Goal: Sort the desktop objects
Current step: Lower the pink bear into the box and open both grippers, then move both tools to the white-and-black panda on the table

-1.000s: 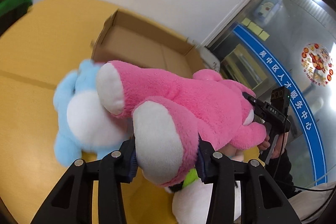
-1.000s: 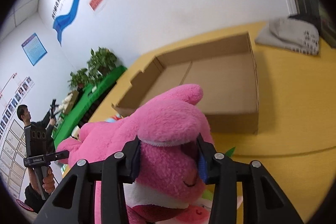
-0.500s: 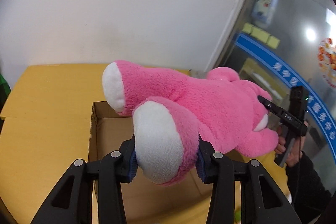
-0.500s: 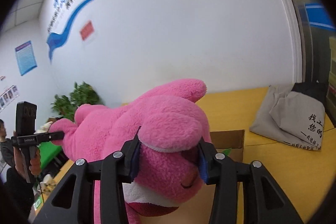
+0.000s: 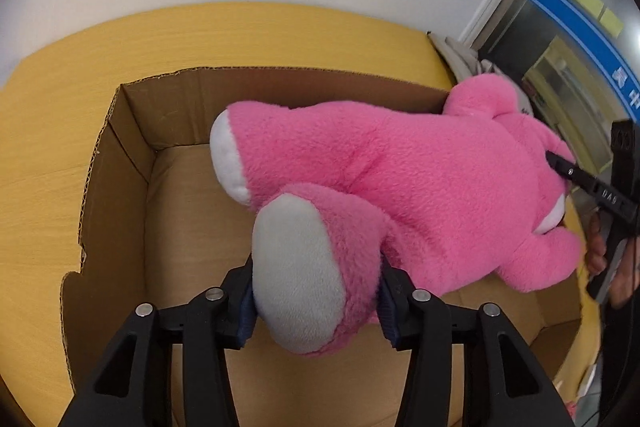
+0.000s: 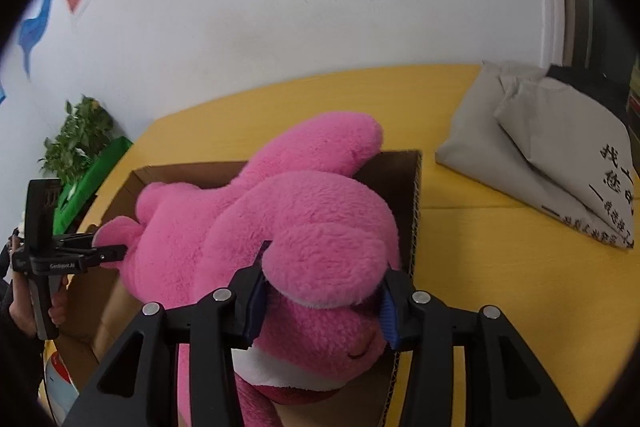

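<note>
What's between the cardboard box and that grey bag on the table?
Only bare yellow tabletop separates the cardboard box from the grey bag, seen in the right wrist view.

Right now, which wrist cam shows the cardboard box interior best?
Left wrist: the cardboard box shows its near corner, inner walls and bare floor beside the pink plush bear. Right wrist shows only the box's far wall and right edge; the bear hides the floor.

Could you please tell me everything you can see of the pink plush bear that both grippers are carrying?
The pink plush bear is a large fuzzy soft toy with white foot soles and a white muzzle. It lies stretched on its side over the open cardboard box. The left gripper has one foot between its pads and the right gripper has the head by an ear; both jaws are opening, the pads still touching the fur.
</note>
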Demonstrator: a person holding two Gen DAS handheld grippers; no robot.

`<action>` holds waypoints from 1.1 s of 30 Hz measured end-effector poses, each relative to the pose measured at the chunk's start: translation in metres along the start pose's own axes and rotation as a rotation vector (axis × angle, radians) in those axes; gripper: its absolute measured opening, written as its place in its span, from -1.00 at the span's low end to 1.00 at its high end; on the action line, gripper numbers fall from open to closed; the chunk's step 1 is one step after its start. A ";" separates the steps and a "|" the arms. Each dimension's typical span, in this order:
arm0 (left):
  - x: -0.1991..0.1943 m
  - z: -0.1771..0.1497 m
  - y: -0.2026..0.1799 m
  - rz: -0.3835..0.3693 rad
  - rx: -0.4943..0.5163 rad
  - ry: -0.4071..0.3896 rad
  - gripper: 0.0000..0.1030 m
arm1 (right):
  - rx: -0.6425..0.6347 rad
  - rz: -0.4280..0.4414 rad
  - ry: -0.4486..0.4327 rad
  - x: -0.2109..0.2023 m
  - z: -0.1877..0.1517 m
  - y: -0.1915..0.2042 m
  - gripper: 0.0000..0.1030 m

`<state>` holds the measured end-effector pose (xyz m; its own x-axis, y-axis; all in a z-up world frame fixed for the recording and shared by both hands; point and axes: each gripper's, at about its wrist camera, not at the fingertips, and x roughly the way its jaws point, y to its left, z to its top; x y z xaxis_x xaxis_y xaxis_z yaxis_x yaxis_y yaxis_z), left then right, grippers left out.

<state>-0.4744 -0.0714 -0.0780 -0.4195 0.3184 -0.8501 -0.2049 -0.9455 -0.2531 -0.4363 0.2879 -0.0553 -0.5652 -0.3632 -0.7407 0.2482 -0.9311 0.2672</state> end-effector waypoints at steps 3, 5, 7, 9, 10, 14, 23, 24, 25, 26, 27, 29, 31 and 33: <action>0.008 0.002 0.001 0.024 -0.014 0.039 0.24 | 0.012 -0.019 0.032 -0.003 -0.003 0.001 -0.06; 0.008 0.002 0.003 0.040 -0.001 0.050 0.33 | 0.001 -0.040 0.054 -0.005 -0.005 0.003 -0.06; 0.008 -0.002 0.005 0.042 0.004 0.059 0.37 | -0.009 -0.059 0.074 -0.006 -0.005 0.004 -0.02; 0.008 -0.010 0.007 0.050 -0.002 0.063 0.48 | -0.021 -0.079 0.078 -0.007 -0.006 0.005 0.07; 0.004 -0.010 0.009 0.053 -0.007 0.056 0.56 | -0.028 -0.090 0.070 -0.007 -0.005 0.006 0.10; -0.023 -0.021 0.016 0.049 -0.020 0.014 0.60 | -0.035 -0.086 -0.032 -0.036 -0.004 0.008 0.18; -0.153 -0.109 0.018 0.039 0.039 -0.173 0.65 | -0.241 0.003 -0.156 -0.179 -0.067 0.051 0.55; -0.164 -0.123 0.014 0.034 0.046 -0.181 0.65 | -0.269 0.021 -0.166 -0.200 -0.080 0.057 0.55; -0.174 -0.136 0.010 0.030 0.051 -0.186 0.65 | -0.289 0.041 -0.178 -0.222 -0.092 0.064 0.55; -0.182 -0.152 0.008 0.022 0.051 -0.187 0.65 | -0.307 0.062 -0.190 -0.243 -0.105 0.071 0.55; -0.189 -0.171 0.008 0.009 0.045 -0.186 0.70 | -0.319 0.083 -0.199 -0.265 -0.118 0.078 0.55; -0.203 -0.208 0.009 -0.016 0.034 -0.183 0.85 | -0.334 0.107 -0.200 -0.301 -0.143 0.092 0.55; -0.210 -0.242 0.004 -0.033 0.037 -0.177 0.97 | -0.343 0.112 -0.197 -0.326 -0.167 0.106 0.55; -0.214 -0.272 -0.003 -0.045 0.042 -0.171 0.97 | -0.326 0.131 -0.176 -0.337 -0.190 0.122 0.55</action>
<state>-0.1439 -0.1552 -0.0207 -0.5523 0.3710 -0.7466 -0.2619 -0.9274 -0.2671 -0.0657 0.3026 0.1097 -0.6312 -0.5045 -0.5891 0.5477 -0.8277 0.1219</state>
